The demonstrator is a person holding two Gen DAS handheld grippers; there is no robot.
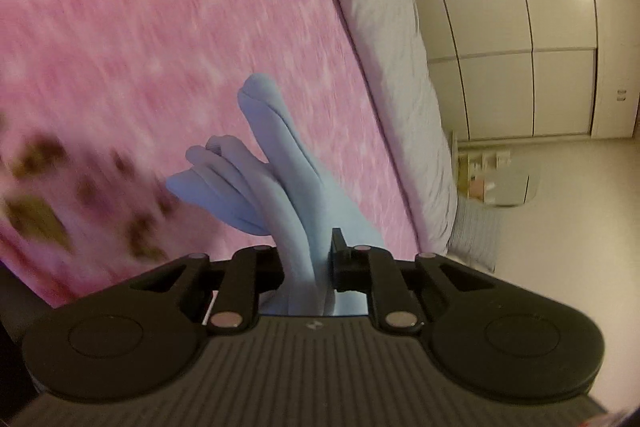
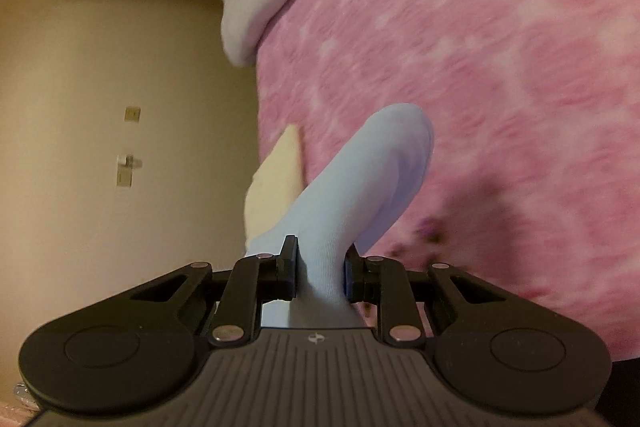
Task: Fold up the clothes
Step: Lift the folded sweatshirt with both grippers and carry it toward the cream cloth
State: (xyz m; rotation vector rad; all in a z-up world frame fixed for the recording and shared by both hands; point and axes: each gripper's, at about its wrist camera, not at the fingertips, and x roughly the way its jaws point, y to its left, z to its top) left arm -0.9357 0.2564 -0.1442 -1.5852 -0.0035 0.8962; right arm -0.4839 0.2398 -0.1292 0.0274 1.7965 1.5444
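Light blue garment (image 1: 280, 187) is clamped in both claws and carried in the air above the pink blanket (image 1: 160, 47) on the bed. In the left wrist view the left gripper (image 1: 306, 267) is closed narrow on a bunched rope of the cloth, with several folds fanning out beyond the pads. In the right wrist view the right gripper (image 2: 320, 275) is pinched on a thicker roll of the same blue garment (image 2: 372, 179), which droops forward over the blanket (image 2: 480, 67).

The risk is judged as follows. The cloth is gathered, not spread, so a crooked fold could be made if it is laid down as it hangs. A thin pinch on the left could be slipped out of by a quick swing, and the blur across the blanket suggests speed. A loose end could also be caught on the cream item (image 2: 276, 183) lying at the bed's edge.

Both grippers are pointed somewhat downward toward the bed, the left one tilted relative to the bed's edge.
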